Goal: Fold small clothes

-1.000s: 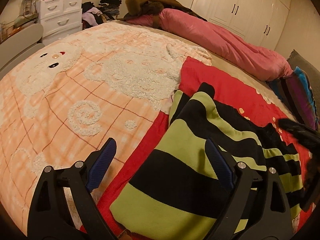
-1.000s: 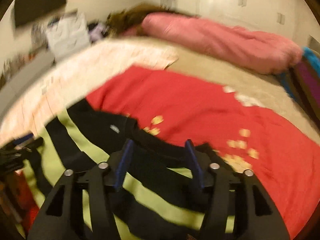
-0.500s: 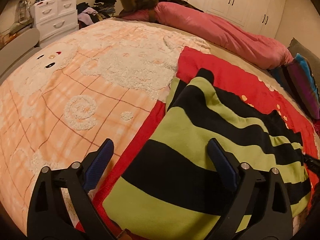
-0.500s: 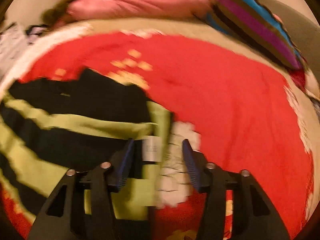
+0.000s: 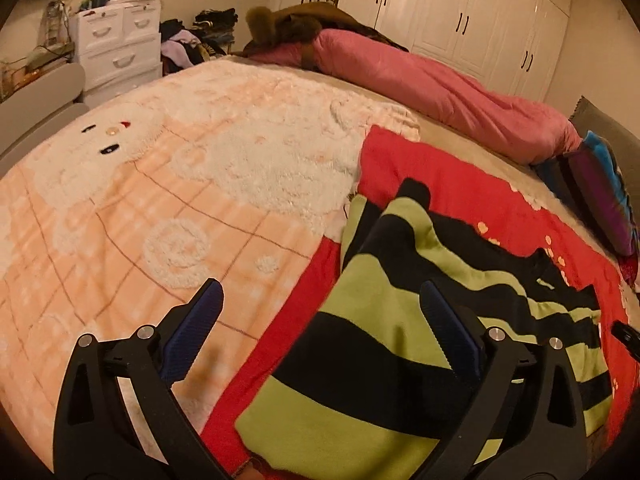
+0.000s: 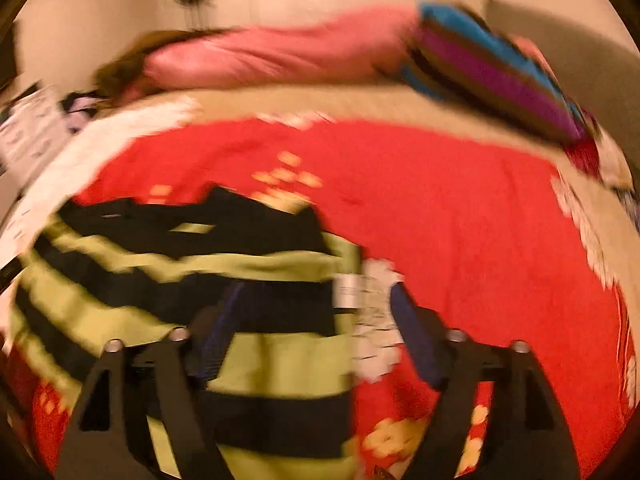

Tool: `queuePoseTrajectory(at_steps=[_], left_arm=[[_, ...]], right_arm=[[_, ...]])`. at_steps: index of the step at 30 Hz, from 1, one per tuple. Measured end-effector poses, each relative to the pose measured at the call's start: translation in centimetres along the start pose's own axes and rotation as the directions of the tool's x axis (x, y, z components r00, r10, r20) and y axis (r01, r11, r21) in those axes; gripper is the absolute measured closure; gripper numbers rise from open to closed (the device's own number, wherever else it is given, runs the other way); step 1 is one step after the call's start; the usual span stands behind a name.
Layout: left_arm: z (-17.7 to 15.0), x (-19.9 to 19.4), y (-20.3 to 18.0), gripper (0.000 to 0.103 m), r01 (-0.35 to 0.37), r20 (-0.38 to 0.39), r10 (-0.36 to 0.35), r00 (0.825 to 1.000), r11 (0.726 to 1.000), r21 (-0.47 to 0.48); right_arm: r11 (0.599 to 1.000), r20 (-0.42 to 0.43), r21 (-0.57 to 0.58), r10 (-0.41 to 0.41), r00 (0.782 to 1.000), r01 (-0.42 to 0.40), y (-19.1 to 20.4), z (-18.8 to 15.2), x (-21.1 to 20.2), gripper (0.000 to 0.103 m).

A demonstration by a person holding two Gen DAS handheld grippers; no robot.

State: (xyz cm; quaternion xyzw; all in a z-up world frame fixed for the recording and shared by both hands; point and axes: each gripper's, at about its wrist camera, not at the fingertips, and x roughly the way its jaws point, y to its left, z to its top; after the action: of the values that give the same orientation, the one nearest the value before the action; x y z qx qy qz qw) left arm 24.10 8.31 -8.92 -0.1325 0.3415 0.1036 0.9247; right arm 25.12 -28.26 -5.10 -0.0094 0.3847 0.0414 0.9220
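We have the green-and-black striped top [image 5: 400, 360] lying flat on the red blanket [image 5: 460, 188] on the bed, ready for folding, our left hand-held gripper [image 5: 320, 332] spread wide and empty over its near edge, our right hand-held gripper [image 6: 316, 332] opening astride its side hem, pinching nothing.

Warm-lit bedroom, white wardrobes [image 5: 472, 24] along far wall; white drawer unit [image 5: 118, 46], bed [image 5: 460, 148] with pink duvet [image 5: 432, 88]

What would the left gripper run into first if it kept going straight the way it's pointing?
Most likely the red blanket beside the left edge of the green-and-black striped garment, where it meets the peach blanket. The left gripper stands open and empty; depth is hard to judge.
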Motion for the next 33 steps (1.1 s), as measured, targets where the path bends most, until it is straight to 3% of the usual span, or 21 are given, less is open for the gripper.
queuePoseTrajectory(at_steps=[4, 11, 19, 27, 33], left_arm=[[0.3, -0.3, -0.1, 0.01, -0.004, 0.004, 0.004, 1.0, 1.0, 0.009], [0.9, -0.7, 0.5, 0.01, -0.005, 0.008, 0.005, 1.0, 1.0, -0.002], [1.1, -0.9, 2.3, 0.01, -0.028, -0.002, 0.028, 1.0, 0.998, -0.062], [0.9, -0.4, 3.3, 0.01, -0.036, -0.026, 0.034, 0.999, 0.996, -0.086], [1.4, 0.3, 5.5, 0.01, -0.017, -0.057, 0.006, 0.998, 0.98, -0.197]], right_arm=[[0.995, 0.076, -0.079, 0.072, 0.995, -0.066, 4.3, -0.7, -3.6, 0.011], [0.961, 0.083, -0.214, 0.195, 0.977, -0.173, 11.6, -2.3, -5.8, 0.011], [0.9, 0.042, -0.387, 0.233, 0.972, -0.199, 17.5, -5.6, -4.5, 0.011], [0.823, 0.053, -0.546, 0.221, 0.974, -0.157, 22.9, -8.1, -2.5, 0.011], [0.761, 0.072, -0.634, 0.237, 0.969, -0.139, 25.6, -9.1, -1.4, 0.011]])
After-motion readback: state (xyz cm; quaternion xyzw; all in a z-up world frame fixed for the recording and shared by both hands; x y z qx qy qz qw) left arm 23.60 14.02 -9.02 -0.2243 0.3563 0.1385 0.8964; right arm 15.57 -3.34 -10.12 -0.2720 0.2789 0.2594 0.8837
